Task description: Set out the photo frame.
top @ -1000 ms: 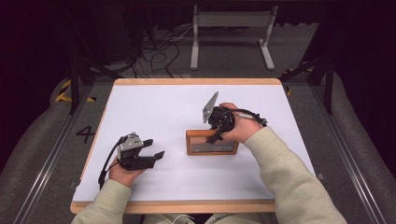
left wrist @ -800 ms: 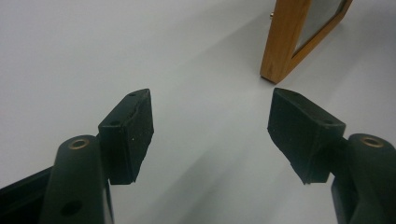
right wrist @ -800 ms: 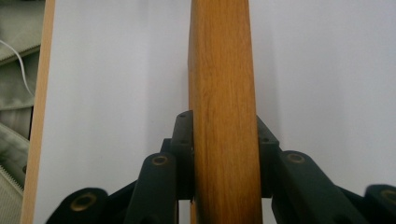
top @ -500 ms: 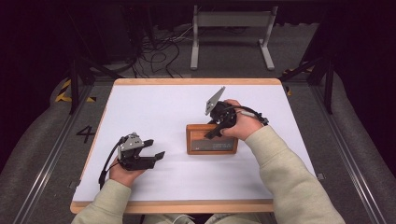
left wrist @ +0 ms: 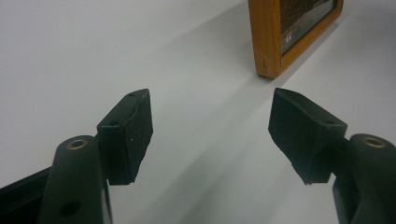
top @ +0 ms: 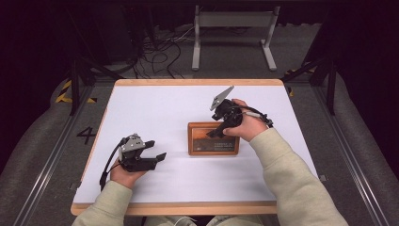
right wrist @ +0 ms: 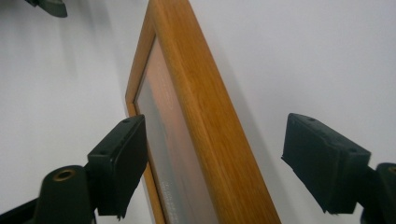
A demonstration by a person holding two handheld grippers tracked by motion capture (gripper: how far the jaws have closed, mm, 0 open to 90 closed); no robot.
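Nearest, the left gripper (top: 157, 156) was rested on the white table (top: 155, 108), jaws spread and empty, apparently kept in reserve. Farther off, the flat wooden-framed picture (top: 212, 139) lay mid-table under the right gripper (top: 216, 134), whose jaws had just been opened, straddling its frame rail without pressing, probably releasing it. That gap was seen clearly in the right gripper view.

One wooden picture frame (top: 212, 138) is counted, lying flat between the spread jaws of the right gripper (top: 217, 133). Two grippers are counted in all, the left gripper (top: 151, 157) being held well apart from the frame. One white table (top: 155, 108) is seen beneath both tools.
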